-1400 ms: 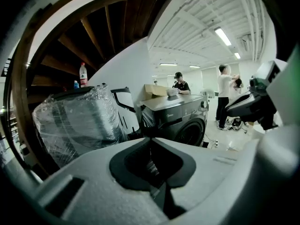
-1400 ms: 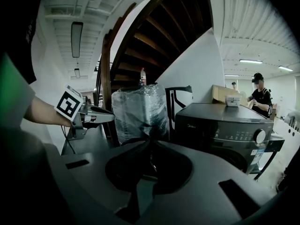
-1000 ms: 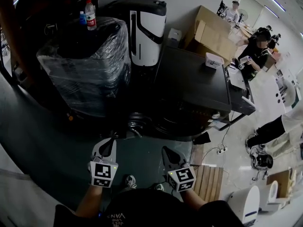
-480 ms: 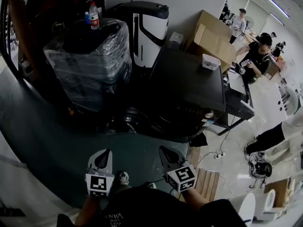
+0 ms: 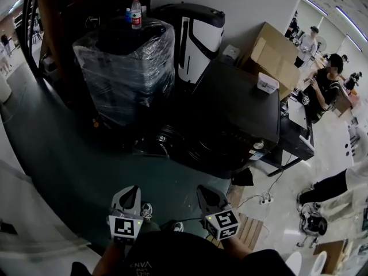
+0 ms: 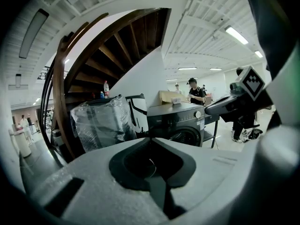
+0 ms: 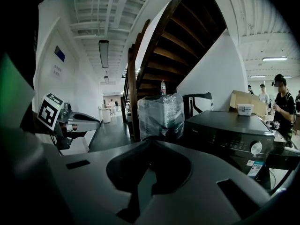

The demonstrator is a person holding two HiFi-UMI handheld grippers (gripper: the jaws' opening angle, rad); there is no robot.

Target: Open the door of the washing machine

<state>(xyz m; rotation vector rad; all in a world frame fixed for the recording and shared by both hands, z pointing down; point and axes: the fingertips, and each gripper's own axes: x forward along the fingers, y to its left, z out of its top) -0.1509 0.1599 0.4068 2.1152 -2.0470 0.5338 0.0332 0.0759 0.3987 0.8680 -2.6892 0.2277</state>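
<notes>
The black front-loading washing machine (image 5: pixel 238 105) stands ahead and to the right, its round door (image 5: pixel 192 148) shut and facing me. It also shows in the left gripper view (image 6: pixel 180 123) and, with its white knob (image 7: pixel 255 147), in the right gripper view (image 7: pixel 229 130). My left gripper (image 5: pixel 130 190) and right gripper (image 5: pixel 204 188) hover side by side low in the head view, well short of the machine. Both are shut with nothing between the jaws. Each gripper shows in the other's view: the right one (image 6: pixel 225 105), the left one (image 7: pixel 77 122).
A plastic-wrapped black crate (image 5: pixel 123 68) with bottles (image 5: pixel 136 13) on top stands left of the machine. A white-and-black appliance (image 5: pixel 198 36) and cardboard boxes (image 5: pixel 276 53) are behind. People (image 5: pixel 325 88) stand at tables on the right. A wooden pallet (image 5: pixel 251 230) lies by my right foot. A curved staircase (image 6: pixel 70 78) rises at the left.
The machine and wrapped crate have slid rightward in the head view and now lie a little further from both grippers. Both grippers stay shut and empty.
</notes>
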